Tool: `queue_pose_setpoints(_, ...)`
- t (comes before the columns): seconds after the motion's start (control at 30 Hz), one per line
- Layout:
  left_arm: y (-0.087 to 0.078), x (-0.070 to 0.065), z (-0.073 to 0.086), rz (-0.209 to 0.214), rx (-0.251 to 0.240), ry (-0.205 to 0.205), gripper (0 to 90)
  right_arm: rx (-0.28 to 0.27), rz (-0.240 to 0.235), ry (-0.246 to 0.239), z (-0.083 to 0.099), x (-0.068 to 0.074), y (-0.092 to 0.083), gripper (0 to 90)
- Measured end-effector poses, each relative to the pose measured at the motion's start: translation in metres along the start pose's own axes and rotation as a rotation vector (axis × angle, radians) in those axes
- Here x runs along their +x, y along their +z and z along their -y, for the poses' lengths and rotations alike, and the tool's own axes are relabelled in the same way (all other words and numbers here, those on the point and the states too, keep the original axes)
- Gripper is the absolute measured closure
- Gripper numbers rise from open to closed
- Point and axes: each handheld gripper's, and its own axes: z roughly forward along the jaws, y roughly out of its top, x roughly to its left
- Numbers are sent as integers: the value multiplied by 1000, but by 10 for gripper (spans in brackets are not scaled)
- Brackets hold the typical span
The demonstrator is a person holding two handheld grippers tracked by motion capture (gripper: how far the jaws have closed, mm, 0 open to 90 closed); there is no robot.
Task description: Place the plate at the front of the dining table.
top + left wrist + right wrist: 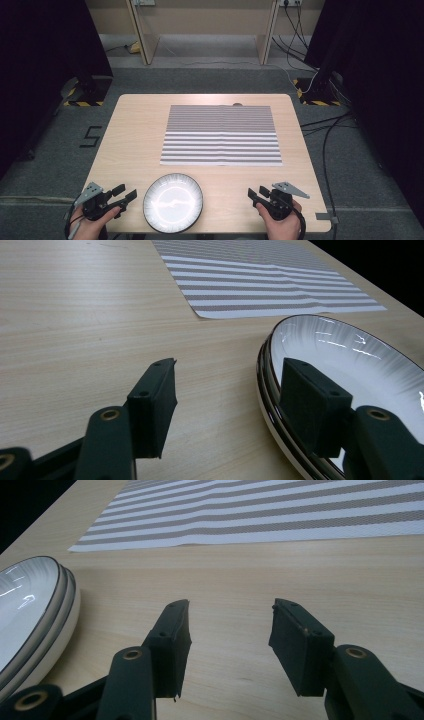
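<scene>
While both grippers' fingers stand spread and empty, the round plate point(173, 203) lies flat, rim upward.

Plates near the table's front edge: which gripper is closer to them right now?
Left. The left gripper sits just beside the stacked plates, jaws open at their rim. The right gripper is farther off on the other side, open over bare table.

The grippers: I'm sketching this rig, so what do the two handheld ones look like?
Both the left gripper and the right gripper are black, each with two flat, blocky jaws fixed by brass-coloured rivets. Each carries a grey three-cornered plate on top. A black cable trails from each. No sleeves show at the hands.
</scene>
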Motion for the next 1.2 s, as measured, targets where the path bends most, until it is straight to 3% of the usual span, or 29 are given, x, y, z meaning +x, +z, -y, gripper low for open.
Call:
queue_pose_setpoints(0.43,6,-10,1,50,48,18,391,45,-72,-59,-8,31,24,512)
queue_pose_setpoints(0.67,9,-15,0,69,58,26,392,72,-131,-87,-15,55,38,527)
queue_pose_setpoints(0.87,12,-20,2,83,84,35,400,106,-215,-122,-13,87,54,593)
queue_pose_setpoints(1.07,17,-24,4,98,113,42,405,141,-258,-139,-13,102,60,672)
queue_pose_setpoints(1.2,21,-27,2,88,126,53,425,172,-262,-137,-12,108,64,691)
